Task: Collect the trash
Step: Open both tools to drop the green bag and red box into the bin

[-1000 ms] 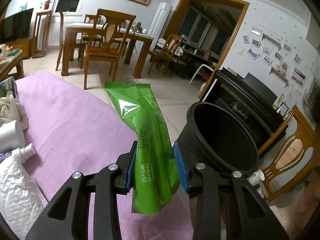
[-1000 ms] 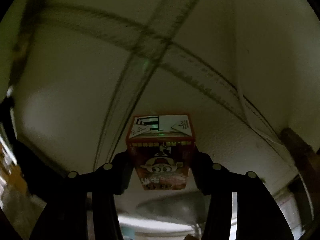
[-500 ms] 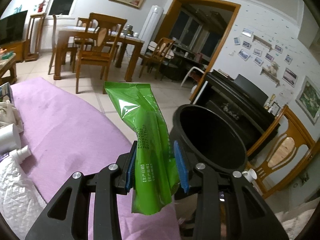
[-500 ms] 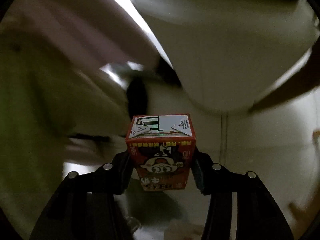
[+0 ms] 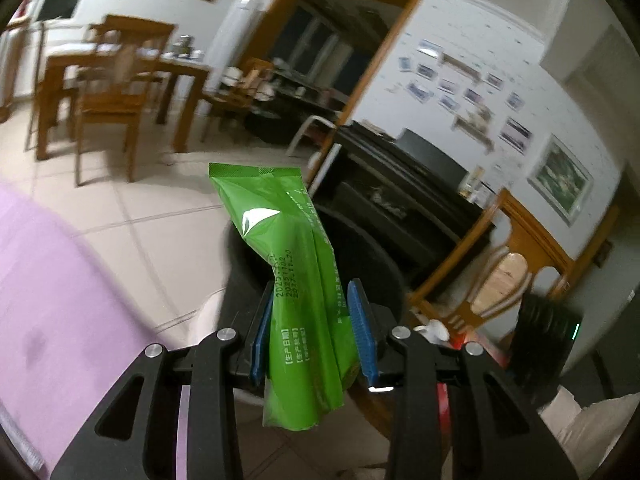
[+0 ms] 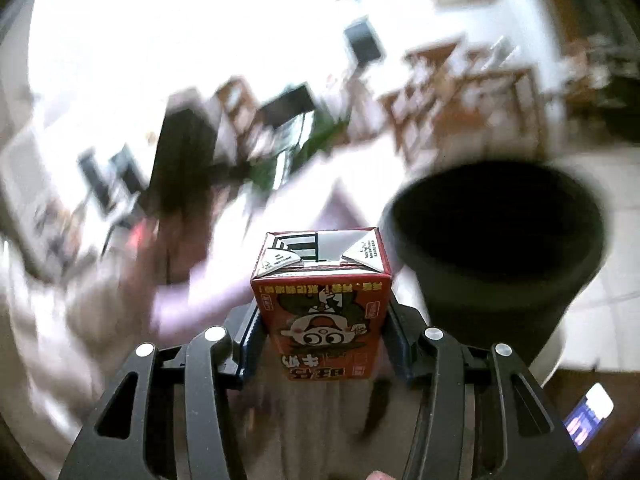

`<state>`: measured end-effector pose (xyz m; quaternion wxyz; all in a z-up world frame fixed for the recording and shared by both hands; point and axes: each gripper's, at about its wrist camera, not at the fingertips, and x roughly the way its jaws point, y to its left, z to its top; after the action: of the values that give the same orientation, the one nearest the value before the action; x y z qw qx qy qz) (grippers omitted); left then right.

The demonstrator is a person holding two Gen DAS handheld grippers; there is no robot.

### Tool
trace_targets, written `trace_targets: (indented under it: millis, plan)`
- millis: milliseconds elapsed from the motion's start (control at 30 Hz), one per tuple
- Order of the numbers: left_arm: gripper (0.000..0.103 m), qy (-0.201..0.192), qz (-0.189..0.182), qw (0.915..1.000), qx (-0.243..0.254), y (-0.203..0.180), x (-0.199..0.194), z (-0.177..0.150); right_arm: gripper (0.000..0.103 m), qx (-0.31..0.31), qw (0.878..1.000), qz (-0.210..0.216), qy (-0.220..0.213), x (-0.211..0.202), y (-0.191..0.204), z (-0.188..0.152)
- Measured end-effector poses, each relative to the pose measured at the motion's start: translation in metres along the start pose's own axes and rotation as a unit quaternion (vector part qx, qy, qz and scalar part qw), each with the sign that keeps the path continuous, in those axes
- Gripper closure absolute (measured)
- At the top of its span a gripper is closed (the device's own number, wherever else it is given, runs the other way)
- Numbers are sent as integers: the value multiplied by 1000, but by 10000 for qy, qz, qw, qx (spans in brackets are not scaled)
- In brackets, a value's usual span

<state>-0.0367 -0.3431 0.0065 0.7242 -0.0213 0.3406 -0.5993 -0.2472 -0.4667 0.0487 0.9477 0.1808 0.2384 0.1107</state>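
Both loads closing on the bin

Left claw (image 5: 312, 334) clamped on green packet (image 5: 298, 280), now swung over black bin (image 5: 384, 276); right claw (image 6: 320, 340) pinching red carton (image 6: 324, 312), lifted beside bin (image 6: 496, 240), probably next in.

Both views are bent by strong fisheye distortion, and black vignetting is seen at the corners. In the left wrist view, the room is evenly and dimly lit; mild motion blur is seen on the furniture at upper left. The right wrist view is heavily smeared, and the upper left is blown out to white glare.
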Motion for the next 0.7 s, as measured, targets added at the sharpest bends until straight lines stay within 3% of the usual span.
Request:
trace_targets:
  millis: [67,133,200,233,267,333,433,567,633,700]
  plan:
    - [67,86,-150,9998,45,-13,21,11,52,354,9971,-585,-333,-1,-19,32]
    - [66,119,-147,9998,71,-19,39,17,52,300,9898,-1301,-499,7,-26,52]
    - [66,154,-63,9998,85,-23,58,23,52,274,9862,-1558,-490,19,-45,58]
    - [59,185,-28,9998,37,-22,64,25,51,327,9851,-1628,-443,31,-52,60]
    - [39,209,16,9998,-52,-21,70,28,48,378,9842,-1684,-397,43,-57,58]
    - [10,99,42,9998,-169,-18,66,29,22,459,9808,-1863,-333,51,-80,44]
    - [8,-159,59,9997,-161,-18,50,30,21,638,9813,-1764,-433,63,-108,41]
    - [8,-512,144,9985,-125,-21,16,27,14,747,9826,-1519,-761,72,-115,24]
    - [7,-688,252,9972,-130,-21,-5,20,5,802,9845,-1230,-956,61,-107,24]
    - [6,-857,437,9953,-135,-20,-23,15,5,1007,9854,-799,-1116,45,-93,35]
